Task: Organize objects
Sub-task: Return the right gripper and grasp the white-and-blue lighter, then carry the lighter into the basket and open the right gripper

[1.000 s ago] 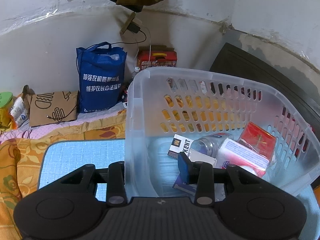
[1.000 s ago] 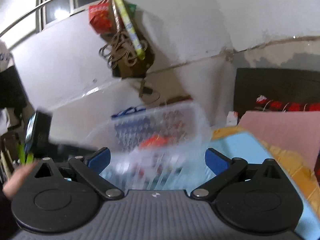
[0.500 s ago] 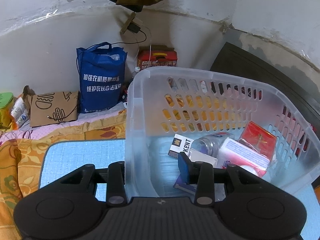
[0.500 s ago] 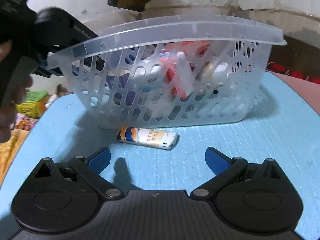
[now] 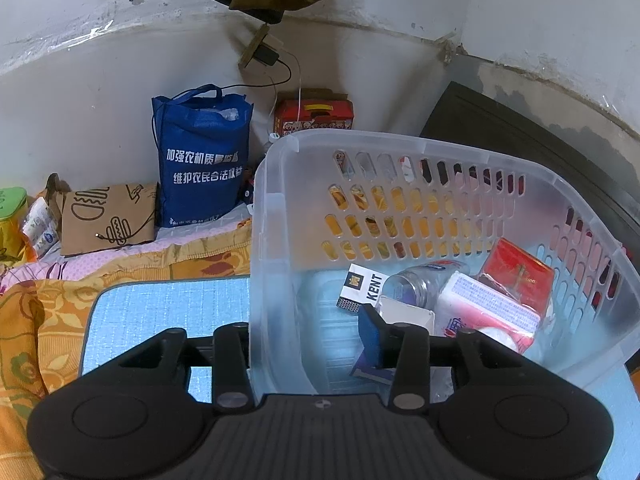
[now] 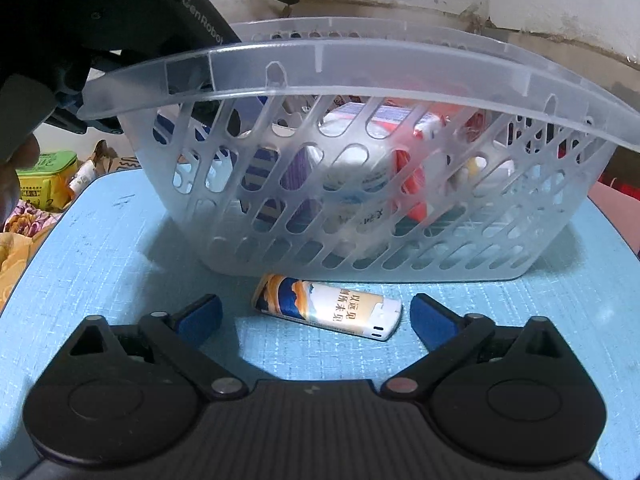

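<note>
Currently left gripper (image 5: 308, 332) clamps the basket (image 5: 440, 148) wall, one finger inside, one outside. Right gripper (image 6: 316, 316) spread wide, straddling the lighter (image 6: 326, 307) lying on the blue mat (image 6: 100, 260) just beside the basket.

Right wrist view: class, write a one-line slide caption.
Open right gripper straddles a lighter lying on the blue mat before the filled plastic basket.

- basket (image 5: 400, 148), the landmark.
- pack (image 5: 362, 286) inside the basket: "kent".
- blue bag (image 5: 202, 160) left of the basket: white chinese print, "加强农机质量监督 / 维护农民合法权益", partly unclear.
- lighter (image 6: 326, 307) in front of the basket: chinese characters, too small to read.
- left gripper (image 6: 160, 8) above the basket's left rim: "genrobot", last letters hidden.
</note>
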### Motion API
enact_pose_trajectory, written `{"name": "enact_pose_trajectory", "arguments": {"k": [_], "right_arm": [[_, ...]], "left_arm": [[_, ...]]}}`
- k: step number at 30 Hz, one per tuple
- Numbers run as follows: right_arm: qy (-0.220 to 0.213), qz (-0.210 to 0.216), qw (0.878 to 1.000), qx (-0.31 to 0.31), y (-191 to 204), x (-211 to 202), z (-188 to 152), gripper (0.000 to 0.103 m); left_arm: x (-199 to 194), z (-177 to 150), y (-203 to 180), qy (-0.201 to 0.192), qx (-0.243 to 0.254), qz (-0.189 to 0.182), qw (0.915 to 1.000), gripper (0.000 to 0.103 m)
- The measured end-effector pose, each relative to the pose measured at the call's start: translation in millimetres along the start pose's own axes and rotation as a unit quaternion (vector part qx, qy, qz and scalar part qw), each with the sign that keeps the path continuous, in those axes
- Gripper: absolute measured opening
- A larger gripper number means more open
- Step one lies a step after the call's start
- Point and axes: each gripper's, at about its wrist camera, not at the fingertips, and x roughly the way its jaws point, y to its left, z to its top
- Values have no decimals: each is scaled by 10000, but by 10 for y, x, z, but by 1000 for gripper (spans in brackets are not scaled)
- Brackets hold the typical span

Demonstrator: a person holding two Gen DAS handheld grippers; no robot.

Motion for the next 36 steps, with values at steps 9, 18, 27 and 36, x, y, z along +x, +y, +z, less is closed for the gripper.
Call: {"name": "enact_pose_trajectory", "arguments": {"k": [9, 18, 27, 36], "right_arm": [[-231, 210, 9994, -144, -211, -98, -69, 65], [-164, 494, 9986, -42, -238, -160, -141, 83], [-122, 115, 9998, -136, 50, -11, -43, 85], [-200, 241, 9993, -178, -171, -172, -198, 80]], "left_arm": [[-4, 3, -15, -22, 18, 65, 10000, 48], [2, 15, -25, -31, 3, 89, 10000, 50], [-1, 17, -10, -18, 5, 38, 10000, 50], [8, 13, -5, -14, 20, -24, 10000, 50]]}}
